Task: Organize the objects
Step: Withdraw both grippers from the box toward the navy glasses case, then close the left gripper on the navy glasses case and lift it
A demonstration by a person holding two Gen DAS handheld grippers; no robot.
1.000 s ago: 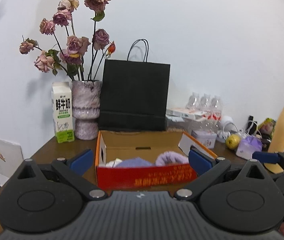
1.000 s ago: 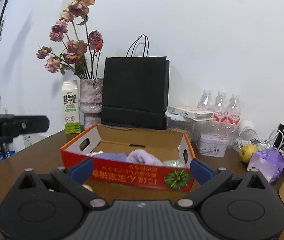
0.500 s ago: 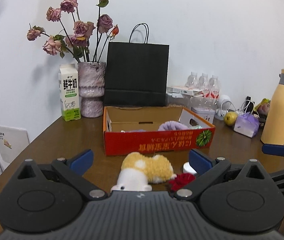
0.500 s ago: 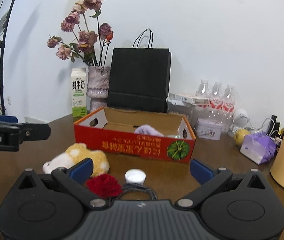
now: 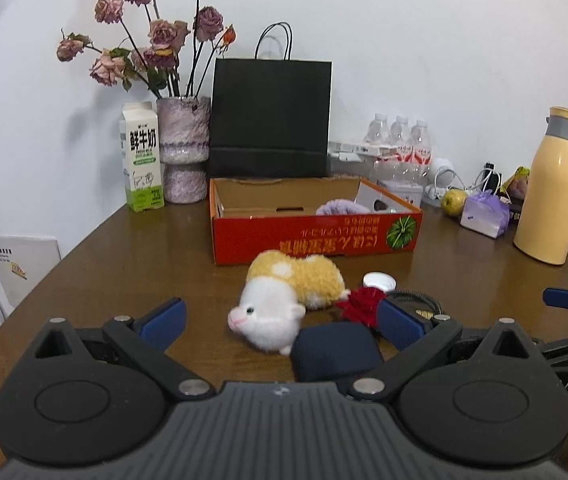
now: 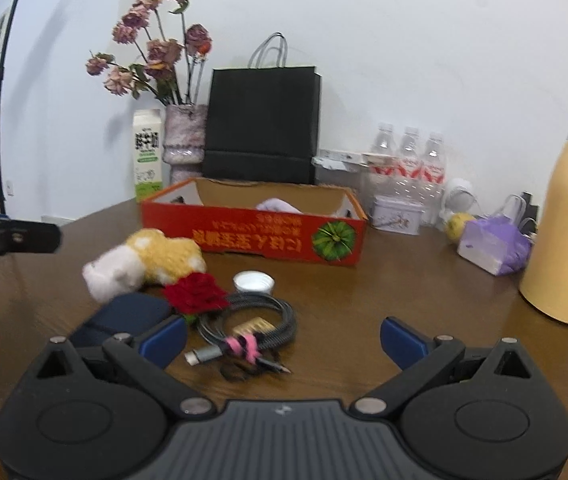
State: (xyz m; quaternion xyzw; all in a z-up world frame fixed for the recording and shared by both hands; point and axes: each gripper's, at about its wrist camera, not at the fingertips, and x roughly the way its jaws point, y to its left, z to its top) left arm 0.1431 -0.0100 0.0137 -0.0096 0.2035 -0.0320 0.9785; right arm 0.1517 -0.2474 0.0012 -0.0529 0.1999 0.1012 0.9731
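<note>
Both tongs, left tongs and right tongs, hang spread and empty. The plush toy looks soft, light; pinch its yellow middle near the box.

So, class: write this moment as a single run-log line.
left gripper: open, empty | right gripper: open, empty | plush toy, red rose, cable: on table, outside red box

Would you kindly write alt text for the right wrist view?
The open right gripper hovers over a brown table above a coiled cable, with a red rose, white cap, plush hamster and dark pouch nearby. Behind stands a red cardboard box.
</note>
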